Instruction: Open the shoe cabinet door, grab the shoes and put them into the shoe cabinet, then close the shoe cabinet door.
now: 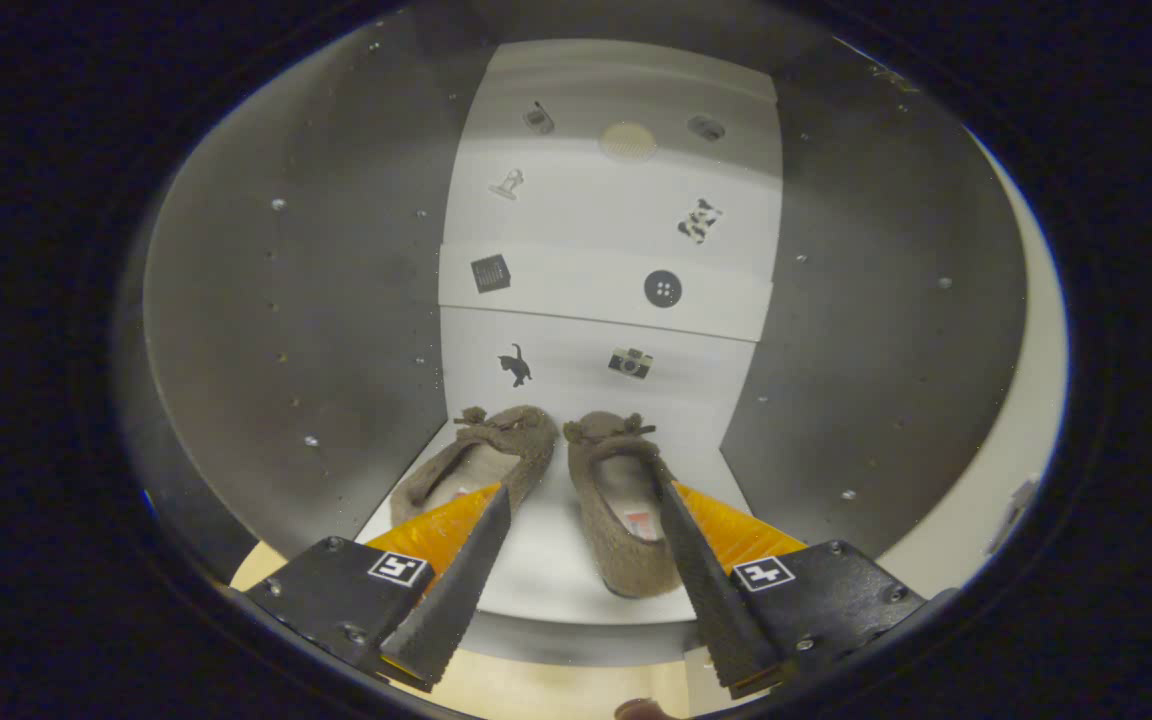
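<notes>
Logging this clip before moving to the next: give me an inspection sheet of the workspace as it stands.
Surface: white cabinet shelf, bare between the shoes.
Job's things: two brown fuzzy slippers with bows, left slipper and right slipper, side by side inside the cabinet, toes inward.
Clutter: nothing seen.
Gripper: gripper open, fingers spread, holding nothing.
Cables: nothing seen.
Surroundings: grey side walls with small studs; white back panel with small picture stickers.

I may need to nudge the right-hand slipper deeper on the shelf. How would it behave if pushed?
The right-hand slipper looks like soft fuzzy fabric with a sagging collar, so it would probably buckle rather than slide stiffly. It seems light and low, so tipping is unlikely. The gripper is open, its fingers spread around the pair.
</notes>
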Demonstrator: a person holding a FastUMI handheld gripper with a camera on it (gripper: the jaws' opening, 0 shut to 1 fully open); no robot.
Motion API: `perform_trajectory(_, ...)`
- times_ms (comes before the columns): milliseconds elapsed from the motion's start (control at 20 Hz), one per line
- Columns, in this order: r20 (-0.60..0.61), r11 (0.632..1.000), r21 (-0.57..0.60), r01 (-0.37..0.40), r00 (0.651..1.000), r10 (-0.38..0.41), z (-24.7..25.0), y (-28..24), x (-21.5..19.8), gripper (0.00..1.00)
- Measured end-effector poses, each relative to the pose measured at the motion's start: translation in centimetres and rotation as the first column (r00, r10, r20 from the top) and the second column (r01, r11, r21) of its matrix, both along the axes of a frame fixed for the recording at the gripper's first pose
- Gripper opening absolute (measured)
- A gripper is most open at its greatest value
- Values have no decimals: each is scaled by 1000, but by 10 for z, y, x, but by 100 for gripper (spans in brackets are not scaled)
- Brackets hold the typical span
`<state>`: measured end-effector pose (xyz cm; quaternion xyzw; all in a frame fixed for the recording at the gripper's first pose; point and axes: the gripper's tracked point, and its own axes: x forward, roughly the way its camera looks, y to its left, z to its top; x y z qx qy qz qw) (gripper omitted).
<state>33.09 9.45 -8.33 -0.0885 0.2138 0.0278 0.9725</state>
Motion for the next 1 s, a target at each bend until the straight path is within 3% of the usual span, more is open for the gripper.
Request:
perform_trajectory(300,62,998,-4,-65,996,65,74,30,-105,96)
perform_trajectory(450,94,992,61,-112,990,106,118,47,-172,96)
perform_trajectory(700,190,994,12,-111,976,106,189,37,-273,99)
perform_trajectory(1000,238,980,44,-194,955,178,241,15,-381,100)
